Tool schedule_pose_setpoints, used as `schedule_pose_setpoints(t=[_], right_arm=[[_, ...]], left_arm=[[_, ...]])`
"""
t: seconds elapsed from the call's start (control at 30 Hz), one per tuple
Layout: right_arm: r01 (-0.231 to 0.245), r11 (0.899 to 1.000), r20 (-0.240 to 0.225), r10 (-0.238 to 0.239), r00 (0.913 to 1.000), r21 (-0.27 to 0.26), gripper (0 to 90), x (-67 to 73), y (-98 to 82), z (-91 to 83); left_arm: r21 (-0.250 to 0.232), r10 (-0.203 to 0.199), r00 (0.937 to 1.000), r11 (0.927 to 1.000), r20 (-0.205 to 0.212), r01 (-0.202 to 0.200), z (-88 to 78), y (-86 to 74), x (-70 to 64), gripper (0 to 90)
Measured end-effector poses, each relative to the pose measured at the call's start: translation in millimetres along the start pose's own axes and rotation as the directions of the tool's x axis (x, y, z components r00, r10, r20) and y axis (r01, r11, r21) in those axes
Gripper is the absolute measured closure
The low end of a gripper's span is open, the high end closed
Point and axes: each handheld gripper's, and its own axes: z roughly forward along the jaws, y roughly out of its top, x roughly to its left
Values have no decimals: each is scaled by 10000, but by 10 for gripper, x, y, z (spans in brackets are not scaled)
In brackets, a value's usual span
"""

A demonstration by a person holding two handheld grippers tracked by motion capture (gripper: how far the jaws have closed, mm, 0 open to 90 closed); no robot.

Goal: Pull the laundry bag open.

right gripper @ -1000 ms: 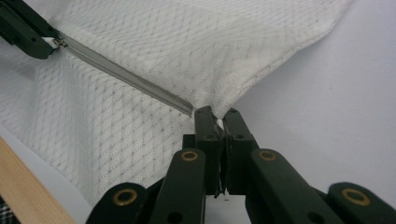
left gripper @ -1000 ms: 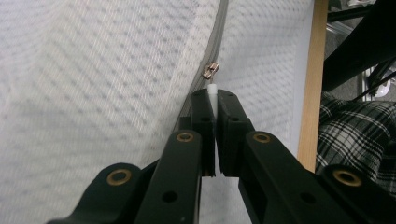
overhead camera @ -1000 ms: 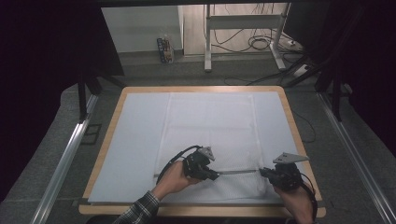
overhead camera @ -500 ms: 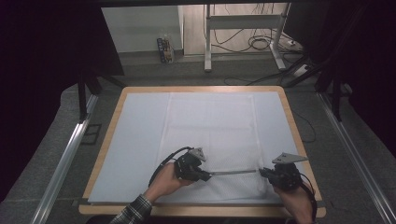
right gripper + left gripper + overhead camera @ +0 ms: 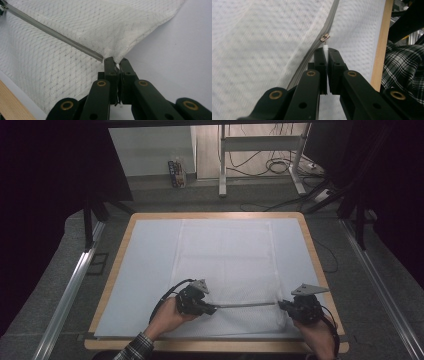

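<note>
My left gripper [image 5: 212, 309] has slid leftward along the grey zipper [image 5: 245, 305] of the white mesh bag [image 5: 227, 265], which lies flat on the counter [image 5: 150, 255] near its front edge, so more zipper shows between my hands than a second ago; I judge the zipper is being run along its track. Its fingers [image 5: 321, 60] are clamped on the white pull tab [image 5: 325, 48] just behind the metal slider [image 5: 324, 37], while my right gripper [image 5: 115, 61] stays pinched on the bag's corner at the zipper's end. Whether the teeth are opening or closing is hard to make out.
</note>
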Motion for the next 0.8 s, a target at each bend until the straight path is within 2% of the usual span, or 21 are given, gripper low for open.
schedule_pose_setpoints(t=[0.47, 0.8], right_arm=[[30, 10000, 46, -30, 10000, 42, 861, -5, -3, -8], [54, 10000, 78, -55, 10000, 58, 861, -9, -4, -8]], left_arm=[[-111, -369, 9981, 9993, -486, 364, -193, -269, 44, 878], [-255, -668, 9966, 9975, -490, 656, -305, -393, 60, 878]])
